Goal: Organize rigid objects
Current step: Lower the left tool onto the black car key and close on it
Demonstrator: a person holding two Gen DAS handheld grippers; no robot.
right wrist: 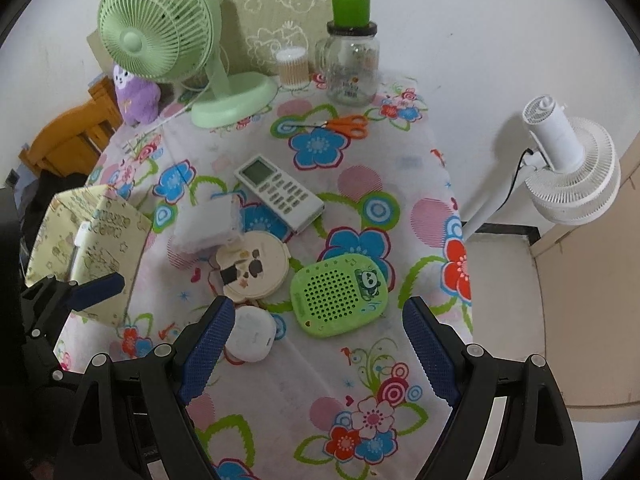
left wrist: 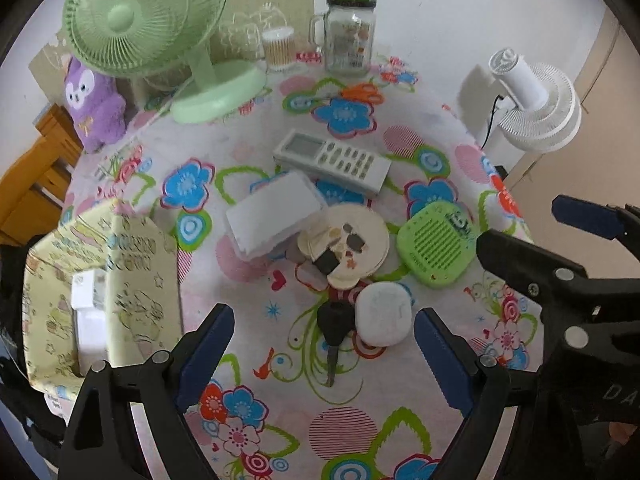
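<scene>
Rigid items lie in a cluster on the flowered tablecloth (left wrist: 248, 364): a white remote (left wrist: 332, 160), a clear plastic box (left wrist: 276, 212), a round cream compact (left wrist: 348, 244), a green perforated speaker (left wrist: 438, 242), a small white rounded case (left wrist: 382, 314) and a black key (left wrist: 332, 328). My left gripper (left wrist: 324, 316) hangs open above the key and the white case, touching neither. My right gripper (right wrist: 318, 306) is open above the green speaker (right wrist: 340, 294), with nothing between its fingers. The white case (right wrist: 252, 334) sits just beside its left finger.
A yellow patterned box (left wrist: 100, 292) with a white item inside stands at the table's left edge. At the back are a green desk fan (left wrist: 160, 32), a purple plush (left wrist: 94, 104), a cotton-swab tub (left wrist: 278, 48), a glass jar (left wrist: 350, 36) and orange scissors (right wrist: 344, 124). A white floor fan (right wrist: 568, 168) stands off the right edge.
</scene>
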